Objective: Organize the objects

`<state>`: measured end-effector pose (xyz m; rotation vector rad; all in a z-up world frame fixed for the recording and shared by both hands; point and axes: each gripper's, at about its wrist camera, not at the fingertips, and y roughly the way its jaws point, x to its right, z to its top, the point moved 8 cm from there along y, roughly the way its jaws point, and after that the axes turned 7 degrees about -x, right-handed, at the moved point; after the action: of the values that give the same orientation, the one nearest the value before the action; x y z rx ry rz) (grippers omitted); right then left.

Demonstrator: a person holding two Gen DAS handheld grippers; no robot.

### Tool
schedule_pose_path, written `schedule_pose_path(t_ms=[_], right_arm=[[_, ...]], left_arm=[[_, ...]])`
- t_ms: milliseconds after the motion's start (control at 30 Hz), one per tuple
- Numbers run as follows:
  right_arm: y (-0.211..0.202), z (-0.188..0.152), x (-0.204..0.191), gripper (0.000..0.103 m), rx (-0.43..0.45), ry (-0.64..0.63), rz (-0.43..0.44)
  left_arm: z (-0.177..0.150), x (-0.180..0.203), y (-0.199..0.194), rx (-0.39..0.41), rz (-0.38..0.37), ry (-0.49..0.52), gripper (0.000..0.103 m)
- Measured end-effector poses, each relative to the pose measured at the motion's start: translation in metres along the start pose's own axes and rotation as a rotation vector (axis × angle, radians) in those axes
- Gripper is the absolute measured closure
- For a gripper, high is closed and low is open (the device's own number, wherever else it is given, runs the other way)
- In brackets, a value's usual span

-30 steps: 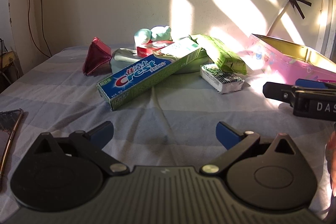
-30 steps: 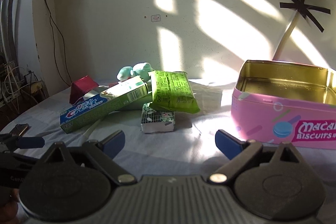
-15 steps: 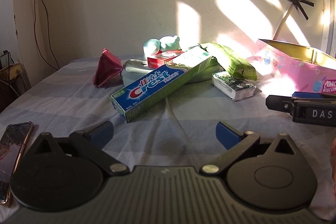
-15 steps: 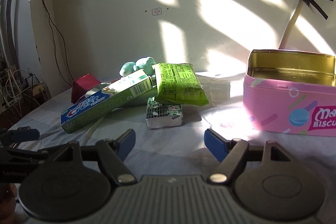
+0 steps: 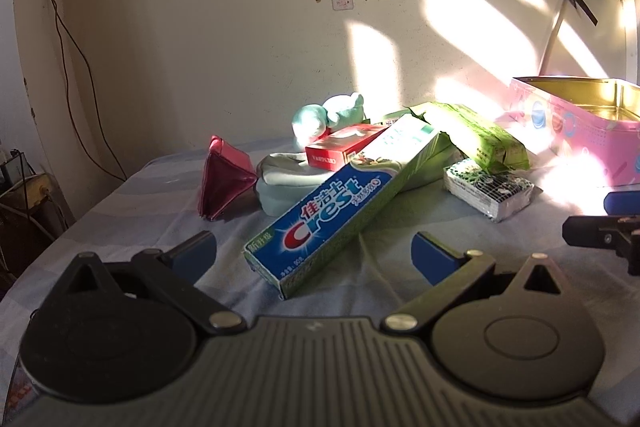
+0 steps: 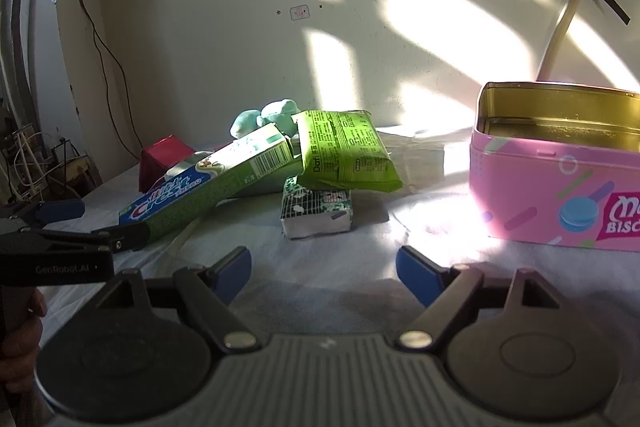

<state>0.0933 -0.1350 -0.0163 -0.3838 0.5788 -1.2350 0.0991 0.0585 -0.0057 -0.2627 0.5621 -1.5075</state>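
Two grippers hover before the pile, nothing yet stowed. Left gripper (image 5: 314,251), jaws spread and empty, faces the toothpaste box (image 5: 340,203); right gripper (image 6: 324,267), jaws opening on nothing, faces the tissue pack (image 6: 316,213). Next: grasp one, carry it to the pink tin (image 6: 552,179).

pile: toothpaste box (image 5: 340,203) leaned on pouch (image 5: 280,179), small carton (image 5: 344,147) atop | snack packet (image 6: 344,155) rested on wrapped block (image 6: 316,211) | tin (image 6: 560,163) stood right, apart
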Motion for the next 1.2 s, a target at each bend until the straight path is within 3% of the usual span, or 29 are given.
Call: schedule_pose_path(t_ms=[633, 867, 900, 1000, 1200], right_arm=[[0.007, -0.001, 0.003, 0.018, -0.025, 0.023, 0.025], [0.007, -0.001, 0.003, 0.018, -0.029, 0.028, 0.033], [0.007, -0.001, 0.003, 0.018, -0.030, 0.027, 0.033], [0.006, -0.001, 0.003, 0.018, -0.028, 0.027, 0.031], [0.004, 0.000, 0.003, 0.018, -0.020, 0.033, 0.028]], left_arm=[[0.006, -0.009, 0.028, -0.027, -0.008, 0.012, 0.000], [0.001, -0.011, 0.054, -0.118, -0.055, -0.018, 0.000], [0.001, -0.010, 0.055, -0.126, -0.064, -0.022, 0.013], [-0.003, -0.012, 0.057, -0.153, -0.024, -0.023, 0.033], [-0.008, 0.005, 0.032, -0.166, -0.079, -0.031, 0.046]])
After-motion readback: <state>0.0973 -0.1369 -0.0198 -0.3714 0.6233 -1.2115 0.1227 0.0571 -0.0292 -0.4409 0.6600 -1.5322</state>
